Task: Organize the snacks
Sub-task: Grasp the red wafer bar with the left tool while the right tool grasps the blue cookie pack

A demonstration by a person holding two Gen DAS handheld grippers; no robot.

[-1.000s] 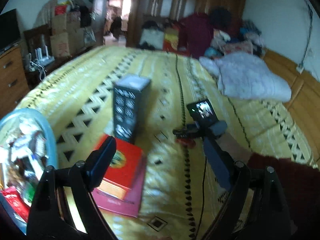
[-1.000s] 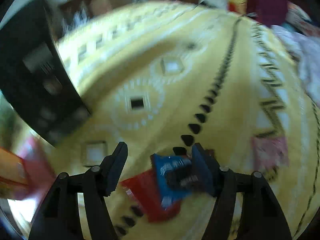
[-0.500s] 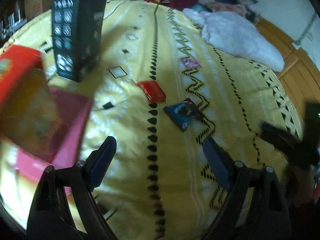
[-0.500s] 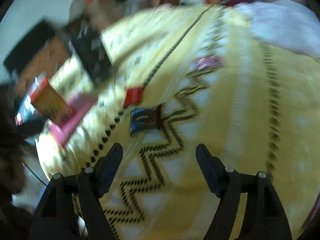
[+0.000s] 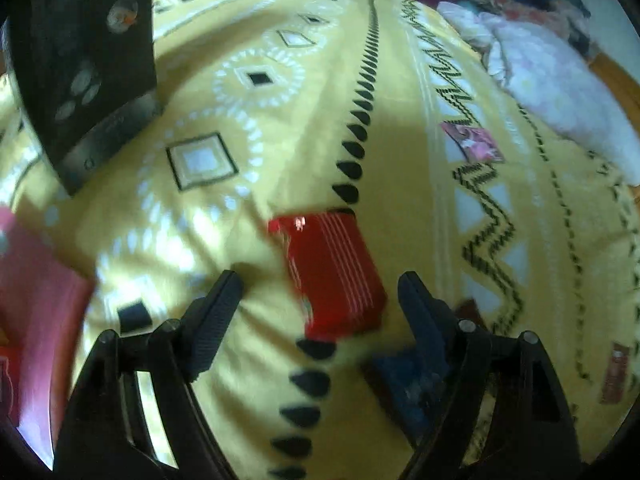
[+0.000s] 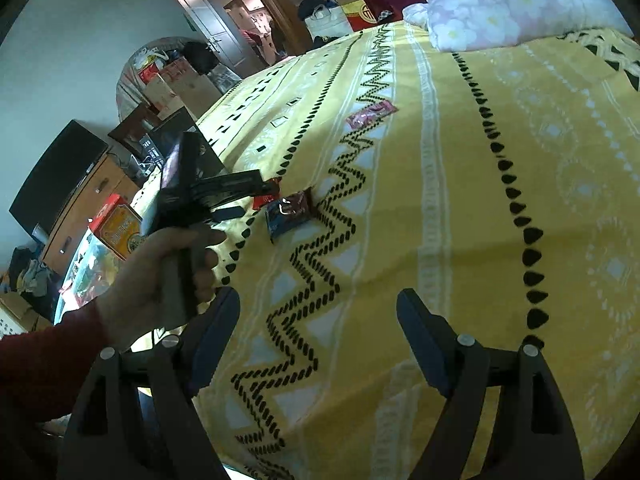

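A yellow patterned bedspread (image 5: 400,92) is carrying a tall black box (image 5: 80,60) standing upright and, nearer, a flat red snack packet (image 5: 332,272) with thin pale stripes. The left gripper (image 5: 320,292) is hanging wide over that packet, its jaws having just narrowed a little without touching it, and the packet is looming much larger than half a second ago. The right gripper (image 6: 318,320) is gaping over bare bedspread, the blue packet (image 6: 288,216) now well ahead.

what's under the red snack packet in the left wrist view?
The red snack packet lies flat on the yellow patterned bedspread, across its line of black teardrop marks. The marks beneath it are covered; whether anything else is under it cannot be seen.
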